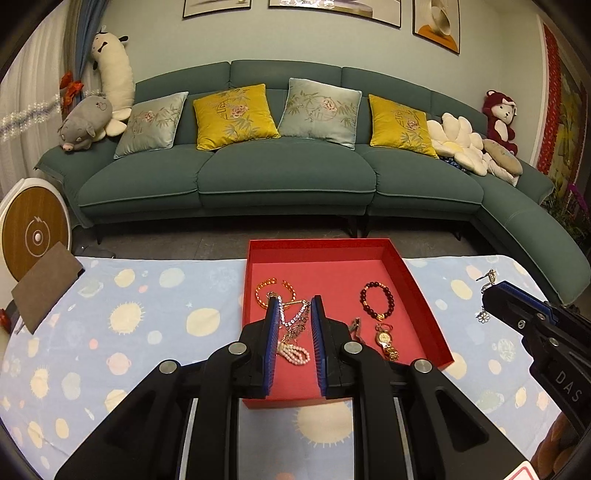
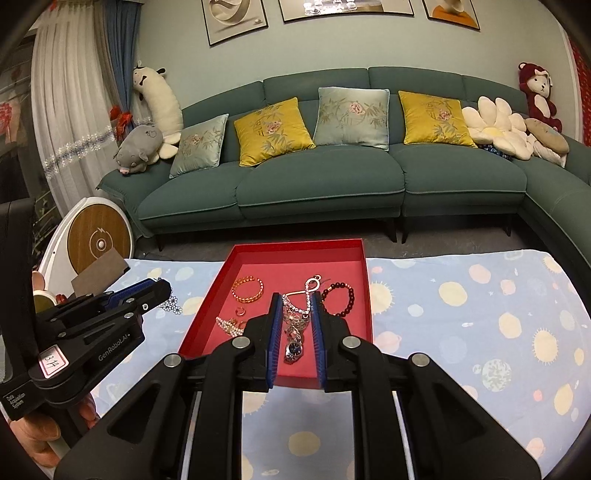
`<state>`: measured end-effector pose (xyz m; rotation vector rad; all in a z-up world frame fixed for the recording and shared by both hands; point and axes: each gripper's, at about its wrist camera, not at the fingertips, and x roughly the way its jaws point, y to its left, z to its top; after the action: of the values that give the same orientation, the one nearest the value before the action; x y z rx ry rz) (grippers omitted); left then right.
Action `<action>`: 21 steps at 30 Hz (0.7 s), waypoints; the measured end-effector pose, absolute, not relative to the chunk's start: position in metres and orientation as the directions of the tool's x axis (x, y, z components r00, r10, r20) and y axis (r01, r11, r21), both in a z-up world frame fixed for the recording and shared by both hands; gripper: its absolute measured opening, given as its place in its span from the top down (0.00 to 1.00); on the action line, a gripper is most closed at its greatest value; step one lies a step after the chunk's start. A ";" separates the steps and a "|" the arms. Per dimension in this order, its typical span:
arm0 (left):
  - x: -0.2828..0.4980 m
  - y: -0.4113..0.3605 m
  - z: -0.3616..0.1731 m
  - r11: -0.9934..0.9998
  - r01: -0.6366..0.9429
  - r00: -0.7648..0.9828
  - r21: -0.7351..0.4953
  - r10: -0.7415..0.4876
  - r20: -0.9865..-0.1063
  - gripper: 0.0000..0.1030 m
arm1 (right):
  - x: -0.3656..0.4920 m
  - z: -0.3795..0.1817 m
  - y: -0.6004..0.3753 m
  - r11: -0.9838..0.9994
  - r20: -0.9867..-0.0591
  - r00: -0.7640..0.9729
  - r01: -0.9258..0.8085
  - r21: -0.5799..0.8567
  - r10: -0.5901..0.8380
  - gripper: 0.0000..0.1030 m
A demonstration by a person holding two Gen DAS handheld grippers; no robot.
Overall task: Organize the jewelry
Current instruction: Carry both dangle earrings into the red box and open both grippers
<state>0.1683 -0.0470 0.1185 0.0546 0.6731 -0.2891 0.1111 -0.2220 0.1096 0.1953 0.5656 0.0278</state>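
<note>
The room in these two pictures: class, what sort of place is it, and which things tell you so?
Most likely a home living room: a long green sofa with cushions, soft toys at its ends, and framed pictures on the wall.

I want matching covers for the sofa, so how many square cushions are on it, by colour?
Yellow cushions: 2
Pale blue cushions: 2
Total: 4
</note>
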 end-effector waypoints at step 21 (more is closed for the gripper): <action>0.262 -0.066 0.066 0.958 0.282 0.730 0.050 -0.181 -0.660 0.85 | 0.234 0.054 -0.203 0.983 -0.651 0.749 -0.005 0.182 0.124 0.86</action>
<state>0.2621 -0.0661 0.0656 0.1504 0.7091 -0.2558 0.2342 -0.2027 0.0538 0.1727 0.7224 0.0712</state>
